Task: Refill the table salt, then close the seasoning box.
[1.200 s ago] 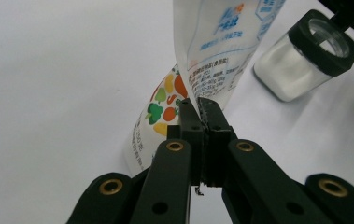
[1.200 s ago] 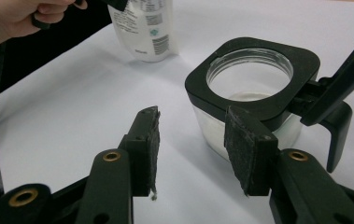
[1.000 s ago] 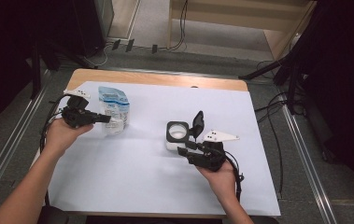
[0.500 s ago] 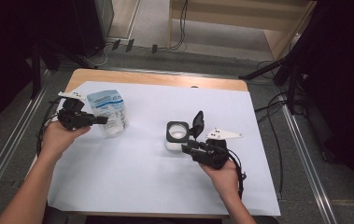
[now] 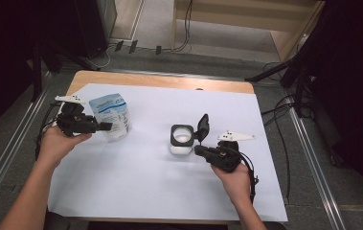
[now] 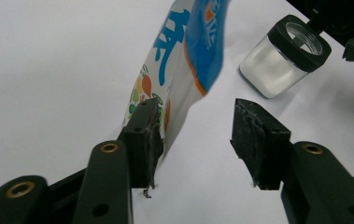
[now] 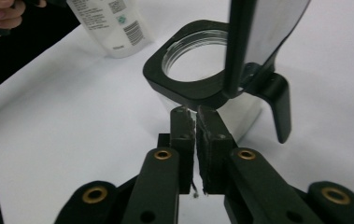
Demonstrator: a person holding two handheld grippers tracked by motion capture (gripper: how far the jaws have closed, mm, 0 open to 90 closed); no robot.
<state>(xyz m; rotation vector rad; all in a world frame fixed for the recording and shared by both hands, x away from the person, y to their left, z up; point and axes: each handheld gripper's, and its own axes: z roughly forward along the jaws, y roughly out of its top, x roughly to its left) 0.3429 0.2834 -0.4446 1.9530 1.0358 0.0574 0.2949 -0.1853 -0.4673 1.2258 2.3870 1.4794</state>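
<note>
A white and blue pouch (image 5: 109, 115) stands upright at the left of the white sheet. My left gripper (image 5: 106, 126) is at its near lower edge. In the left gripper view the jaws have just been opening: the pouch (image 6: 184, 60) leans on one pad (image 6: 153, 140), the other stands clear, so my left gripper (image 6: 195, 135) is open. A square glass jar (image 5: 181, 139) with a black collar stands mid-table, its flip lid (image 5: 202, 125) raised. My right gripper (image 5: 199, 150) has just closed and is shut on nothing. Its tips (image 7: 195, 121) are just short of the jar (image 7: 198, 70).
The white sheet (image 5: 145, 191) covers most of the wooden table (image 5: 160, 80). Metal rails run along both sides of the table, and cables lie on the floor beyond its far edge. The pouch (image 7: 111, 23) and the other hand show far off in the right gripper view.
The left hand has drawn back slightly toward the left edge, and the pouch stands about where it was. The right hand and the jar have kept still.
</note>
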